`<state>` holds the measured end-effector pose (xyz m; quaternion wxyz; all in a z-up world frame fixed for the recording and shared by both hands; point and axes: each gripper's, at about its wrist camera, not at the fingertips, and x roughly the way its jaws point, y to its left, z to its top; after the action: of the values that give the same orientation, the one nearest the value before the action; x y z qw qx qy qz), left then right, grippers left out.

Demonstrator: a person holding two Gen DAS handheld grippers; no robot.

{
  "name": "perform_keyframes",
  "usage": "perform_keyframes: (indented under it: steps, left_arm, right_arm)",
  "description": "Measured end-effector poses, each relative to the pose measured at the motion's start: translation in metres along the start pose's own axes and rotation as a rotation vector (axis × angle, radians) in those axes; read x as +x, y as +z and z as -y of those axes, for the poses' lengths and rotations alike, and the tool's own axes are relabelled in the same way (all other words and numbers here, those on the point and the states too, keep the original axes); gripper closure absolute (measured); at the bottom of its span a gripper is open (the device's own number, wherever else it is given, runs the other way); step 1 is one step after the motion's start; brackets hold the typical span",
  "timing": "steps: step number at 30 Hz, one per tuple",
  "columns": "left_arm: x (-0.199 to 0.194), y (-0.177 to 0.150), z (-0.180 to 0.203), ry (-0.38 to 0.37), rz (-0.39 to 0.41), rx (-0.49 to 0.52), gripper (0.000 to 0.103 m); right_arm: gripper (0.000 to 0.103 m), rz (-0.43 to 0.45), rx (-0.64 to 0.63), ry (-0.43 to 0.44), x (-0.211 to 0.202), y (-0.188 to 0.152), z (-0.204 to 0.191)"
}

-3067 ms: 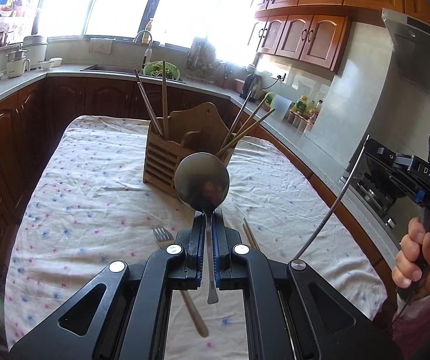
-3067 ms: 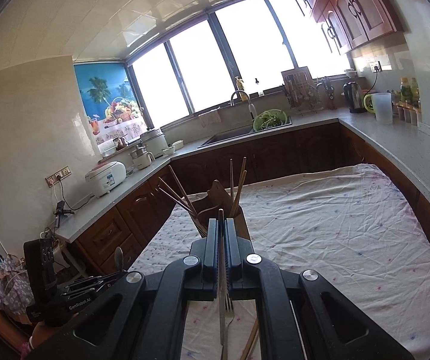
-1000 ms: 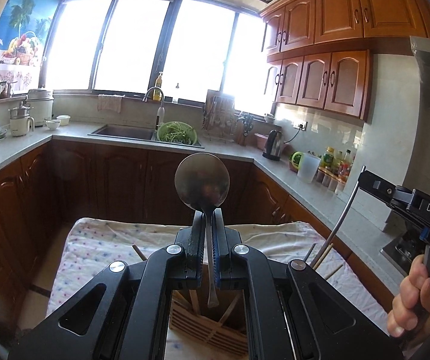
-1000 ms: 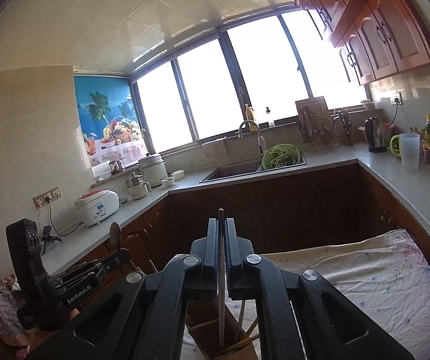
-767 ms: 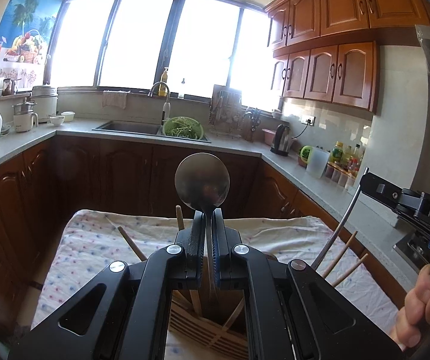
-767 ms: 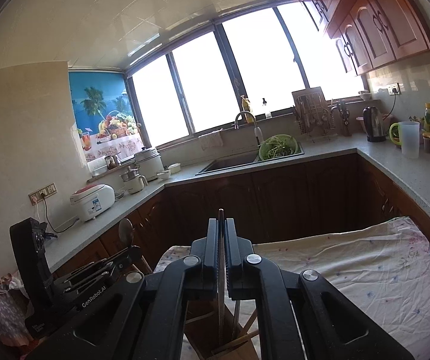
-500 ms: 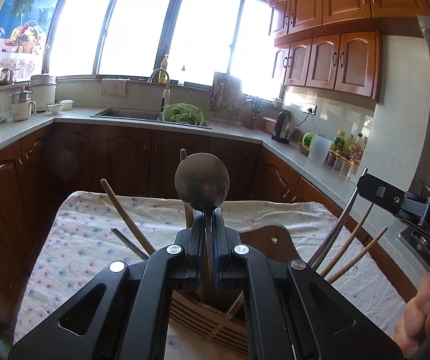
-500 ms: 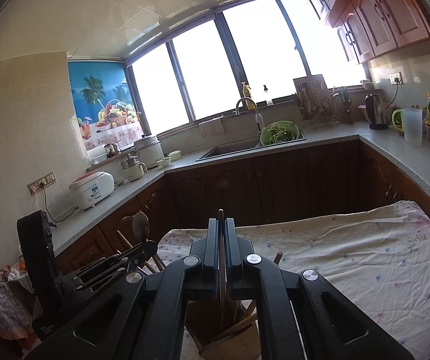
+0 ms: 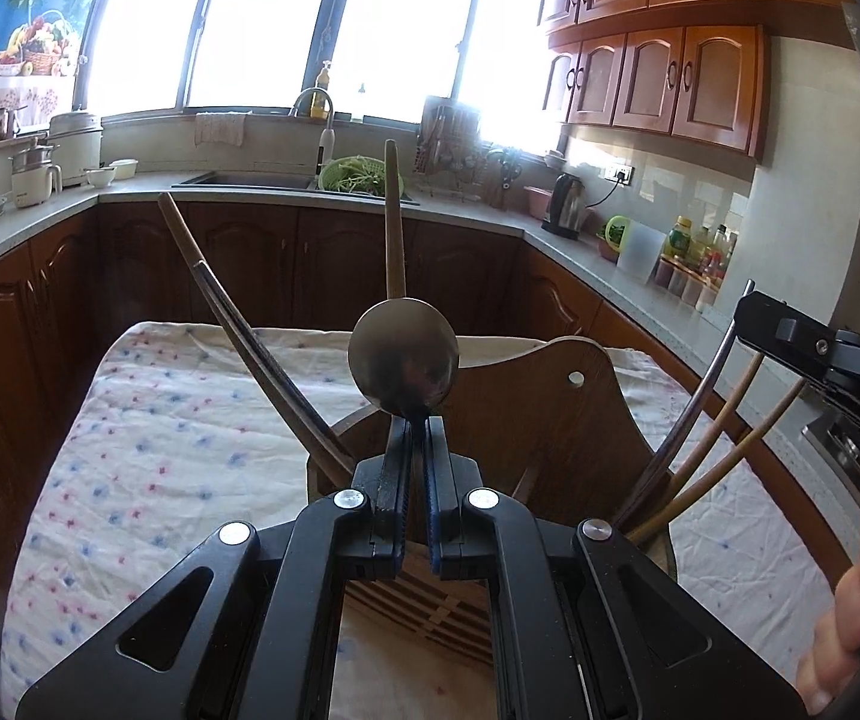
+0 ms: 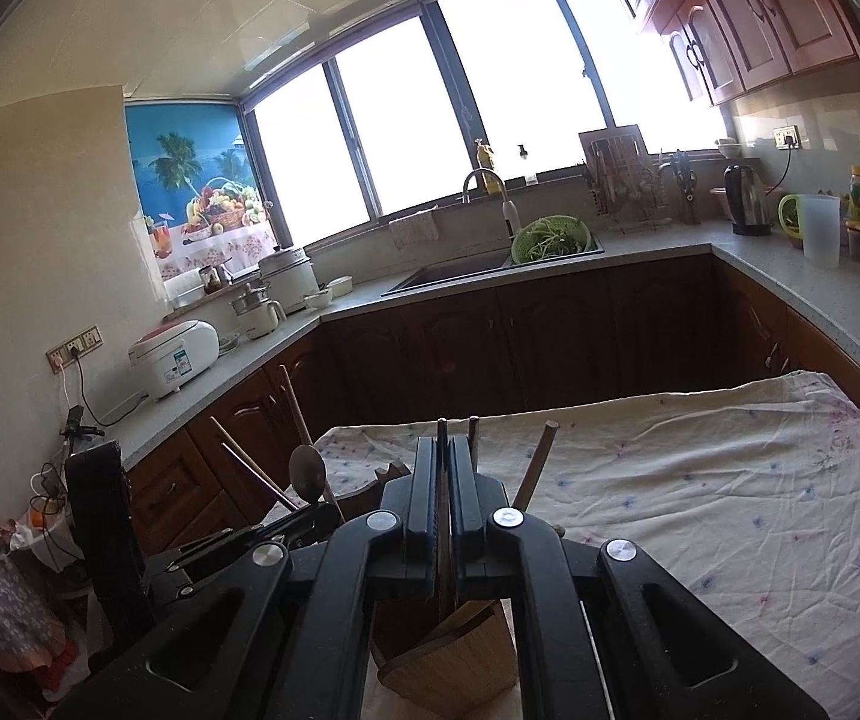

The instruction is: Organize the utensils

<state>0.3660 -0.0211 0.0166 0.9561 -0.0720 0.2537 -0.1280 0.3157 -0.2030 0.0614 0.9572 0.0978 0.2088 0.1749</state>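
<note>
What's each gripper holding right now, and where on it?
Left gripper: metal spoon, by its neck under the bowl. Right gripper: thin metal utensil, gripped near its upper end.

Steel spoon (image 9: 404, 355) bowl-up over wooden utensil holder (image 9: 556, 420), chopsticks (image 9: 724, 450) leaning inside

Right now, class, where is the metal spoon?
In the left wrist view, the metal spoon stands bowl-up at centre, clamped in the left gripper, just above the wooden utensil holder.

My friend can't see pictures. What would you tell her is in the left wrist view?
The left gripper holds a metal spoon, bowl up, over a wooden utensil holder on a cloth-covered table.
</note>
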Motion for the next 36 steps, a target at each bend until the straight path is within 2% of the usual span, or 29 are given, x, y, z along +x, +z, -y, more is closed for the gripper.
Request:
perform_keyframes:
  steps: [18, 24, 26, 28, 32, 33, 35, 36]
  left_arm:
    - [0.0, 0.001, -0.008, 0.026, -0.025, -0.044, 0.098]
    - [-0.001, 0.0, -0.006, 0.018, -0.035, -0.045, 0.084]
    - [-0.003, -0.001, -0.003, 0.015, -0.036, -0.04, 0.074]
    - [-0.005, -0.002, -0.001, 0.011, -0.034, -0.04, 0.068]
    - [-0.009, -0.005, -0.002, 0.011, -0.03, -0.051, 0.061]
    - [-0.011, -0.005, -0.002, 0.006, -0.031, -0.056, 0.061]
    - [-0.014, -0.006, -0.002, -0.005, -0.028, -0.062, 0.056]
    - [-0.017, -0.006, -0.001, -0.009, -0.025, -0.064, 0.055]
  right_arm:
    - [0.099, -0.018, 0.008, -0.002, 0.002, 0.003, 0.004]
    - [0.097, -0.023, 0.013, -0.001, 0.002, 0.003, 0.004]
    - [0.094, -0.02, 0.017, -0.004, 0.0, 0.002, 0.005]
    - [0.093, -0.014, 0.021, -0.007, -0.001, 0.003, 0.007]
    - [0.09, -0.005, 0.032, -0.005, -0.006, 0.005, 0.008]
    - [0.087, 0.0, 0.031, -0.005, -0.007, 0.006, 0.008]
    - [0.075, 0.014, 0.035, 0.0, -0.012, 0.008, 0.008]
    - [0.073, 0.022, 0.036, 0.001, -0.014, 0.009, 0.008]
